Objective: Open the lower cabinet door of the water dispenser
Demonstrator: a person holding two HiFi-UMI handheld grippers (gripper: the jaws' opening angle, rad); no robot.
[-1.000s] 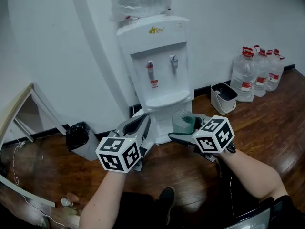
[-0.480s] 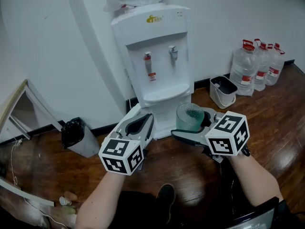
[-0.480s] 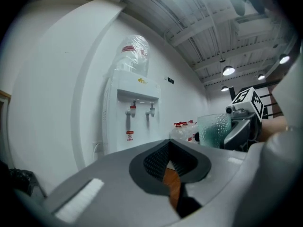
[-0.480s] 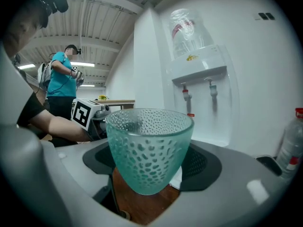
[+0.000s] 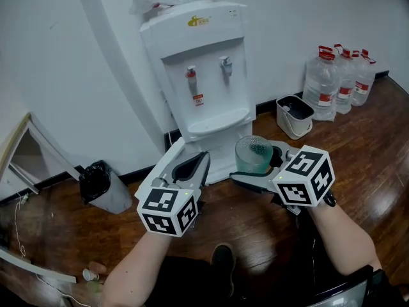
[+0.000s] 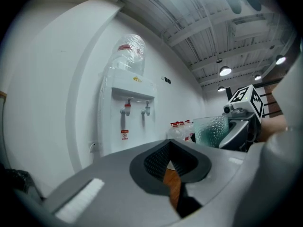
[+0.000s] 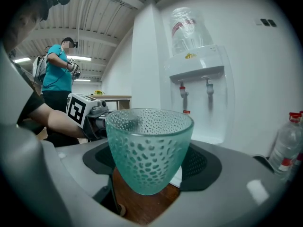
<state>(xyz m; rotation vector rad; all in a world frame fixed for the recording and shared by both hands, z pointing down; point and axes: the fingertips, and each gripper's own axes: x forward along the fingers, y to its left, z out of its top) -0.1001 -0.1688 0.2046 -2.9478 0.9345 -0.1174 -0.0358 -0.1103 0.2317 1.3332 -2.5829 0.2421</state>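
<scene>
The white water dispenser [image 5: 203,69] stands against the wall with a bottle on top. A strip of its lower cabinet door [image 5: 221,157] shows between my grippers and looks shut. My left gripper [image 5: 190,162] is held level in front of the door, short of it, open with nothing between the jaws. In the left gripper view that gripper [image 6: 170,148] faces the dispenser [image 6: 125,122]. My right gripper [image 5: 257,166] is shut on a teal dimpled glass cup [image 5: 252,153], upright, to the right of the door. The cup [image 7: 149,148] fills the right gripper view, with the dispenser [image 7: 199,93] behind it.
A bin with a black bag [image 5: 99,184] stands left of the dispenser. On the right are a white bucket [image 5: 293,115] and several large water bottles [image 5: 339,75]. A wooden frame [image 5: 19,146] leans at far left. A person in a teal shirt [image 7: 57,70] stands behind.
Both grippers sit lower and nearer in the head view, the left one having sunk a little. The dispenser has shifted up and left in the picture. The cup stays held.
</scene>
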